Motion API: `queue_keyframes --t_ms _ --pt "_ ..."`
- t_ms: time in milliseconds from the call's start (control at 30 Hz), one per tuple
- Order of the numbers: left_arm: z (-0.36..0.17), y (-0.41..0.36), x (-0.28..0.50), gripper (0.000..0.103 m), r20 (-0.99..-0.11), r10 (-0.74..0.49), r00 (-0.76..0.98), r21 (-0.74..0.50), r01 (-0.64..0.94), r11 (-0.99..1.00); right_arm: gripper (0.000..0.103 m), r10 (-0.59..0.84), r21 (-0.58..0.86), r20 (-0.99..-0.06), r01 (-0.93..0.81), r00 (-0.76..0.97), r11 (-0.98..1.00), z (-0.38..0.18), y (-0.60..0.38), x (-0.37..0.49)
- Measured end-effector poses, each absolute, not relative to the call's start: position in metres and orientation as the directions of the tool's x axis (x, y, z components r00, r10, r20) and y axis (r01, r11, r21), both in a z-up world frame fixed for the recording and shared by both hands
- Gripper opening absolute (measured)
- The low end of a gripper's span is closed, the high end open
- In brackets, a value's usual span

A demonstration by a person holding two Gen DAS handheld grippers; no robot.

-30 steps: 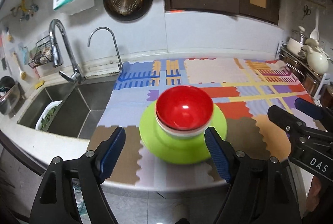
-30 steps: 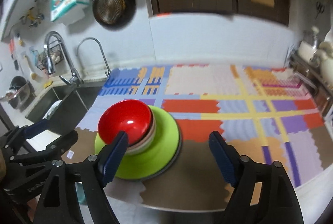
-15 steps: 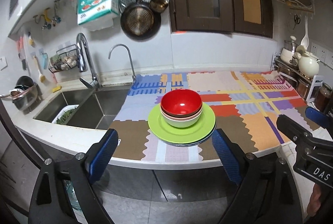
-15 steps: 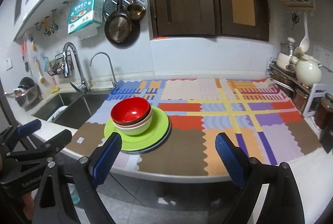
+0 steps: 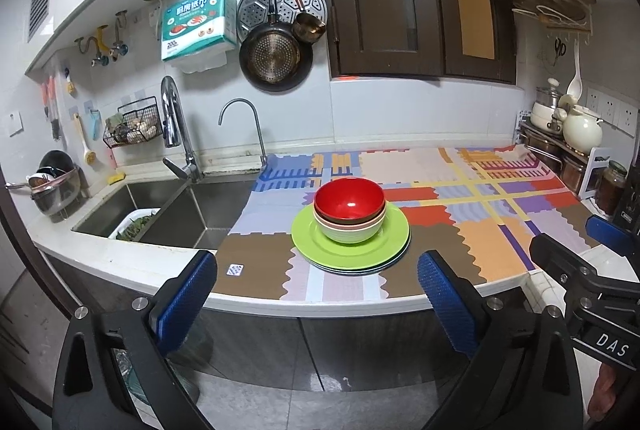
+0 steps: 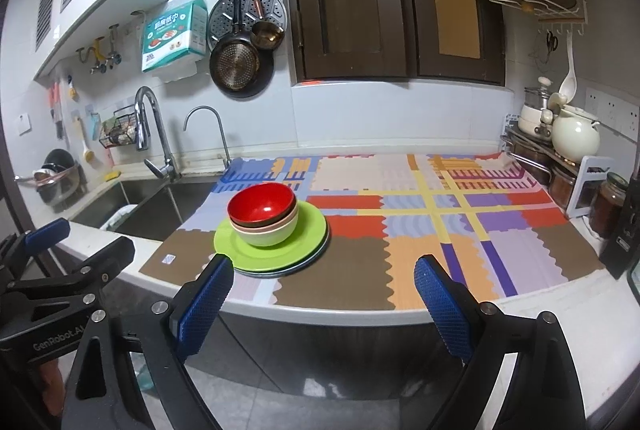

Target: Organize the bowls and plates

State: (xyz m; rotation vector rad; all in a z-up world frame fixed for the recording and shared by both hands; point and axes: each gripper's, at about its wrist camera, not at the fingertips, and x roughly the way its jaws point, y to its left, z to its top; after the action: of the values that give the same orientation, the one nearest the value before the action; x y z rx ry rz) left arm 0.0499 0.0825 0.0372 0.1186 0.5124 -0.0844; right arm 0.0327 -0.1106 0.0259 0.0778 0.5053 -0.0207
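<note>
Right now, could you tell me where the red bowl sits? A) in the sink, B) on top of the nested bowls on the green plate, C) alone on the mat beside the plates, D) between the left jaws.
B: the red bowl tops nested bowls standing on the green plate; both grippers' jaws hold nothing.

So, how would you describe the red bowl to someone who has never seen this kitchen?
Find the patchwork mat on the counter right of the sink. Near its front left lies a stack of green plates carrying nested bowls. The red bowl is the topmost, glossy one.

Patchwork mat (image 5: pixel 460 230) beside sink (image 5: pixel 180 206), frying pan (image 5: pixel 274 58) above.
</note>
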Motion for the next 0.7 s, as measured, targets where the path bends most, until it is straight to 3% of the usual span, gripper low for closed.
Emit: queue_keyframes --t_ms 700 --pt "0.048 0.087 0.041 0.103 -0.47 -0.066 0.88 0.103 0.129 0.986 0.093 -0.019 0.065 -0.465 0.055 0.885 0.996 0.035 -0.102 0.012"
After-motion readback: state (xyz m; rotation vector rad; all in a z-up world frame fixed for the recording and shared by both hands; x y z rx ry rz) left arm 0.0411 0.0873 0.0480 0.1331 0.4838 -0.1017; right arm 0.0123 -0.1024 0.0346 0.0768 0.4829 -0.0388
